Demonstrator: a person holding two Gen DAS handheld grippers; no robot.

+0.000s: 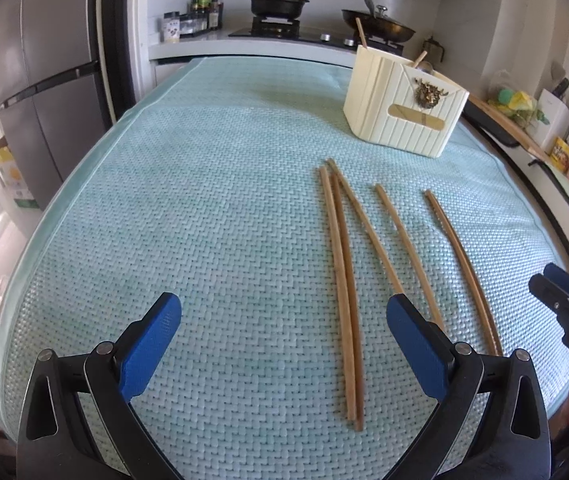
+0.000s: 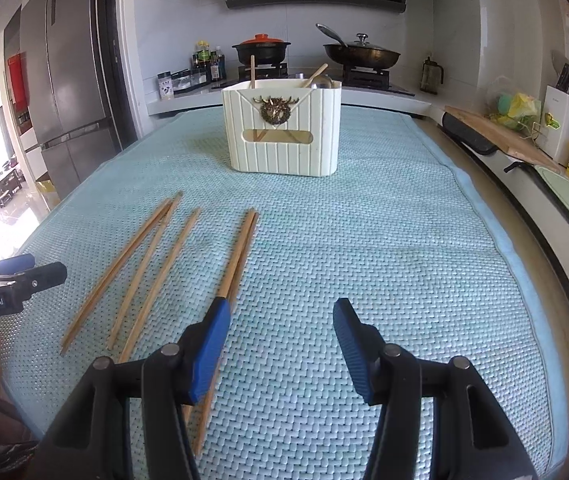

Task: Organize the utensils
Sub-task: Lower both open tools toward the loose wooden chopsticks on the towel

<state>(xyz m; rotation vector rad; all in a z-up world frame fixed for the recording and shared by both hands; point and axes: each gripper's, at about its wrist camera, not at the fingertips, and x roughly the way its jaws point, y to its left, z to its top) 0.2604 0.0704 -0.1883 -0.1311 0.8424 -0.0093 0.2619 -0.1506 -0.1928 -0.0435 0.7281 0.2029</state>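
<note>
Both claws are wide open and holding nothing. In the left wrist view the left gripper point(image 1: 284, 320) sits at the bottom of the frame above the green woven mat point(image 1: 164, 200), with its blue pads far apart. In the right wrist view the right gripper point(image 2: 282, 328) is also at the bottom of the frame, open just as wide. The chopsticks point(image 1: 344, 300) lie flat on the mat in the middle and lower right of the left wrist view, some touching in pairs and some alone. In the right wrist view one pair of chopsticks point(image 2: 240, 248) runs down under the left blue pad. The cream utensil holder point(image 2: 282, 132) stands upright in the upper middle of that view, well apart from the sticks, and it already has some sticks and a spoon point(image 2: 322, 80) poking out of the top. Here is what I think could go wrong. The sticks are thin and lie flat, so a claw could close on the mat and miss them, or pinch only one of a pair and leave the other behind. A stick held near one end might tip and slide out. Two sticks pinched together could cross and pop loose. The mat is soft, so pushing down hard could bunch it up and roll the other sticks away. The holder looks light, so a bump from a stick might push or tip it. The two claws are near each other and could knock together.
</note>
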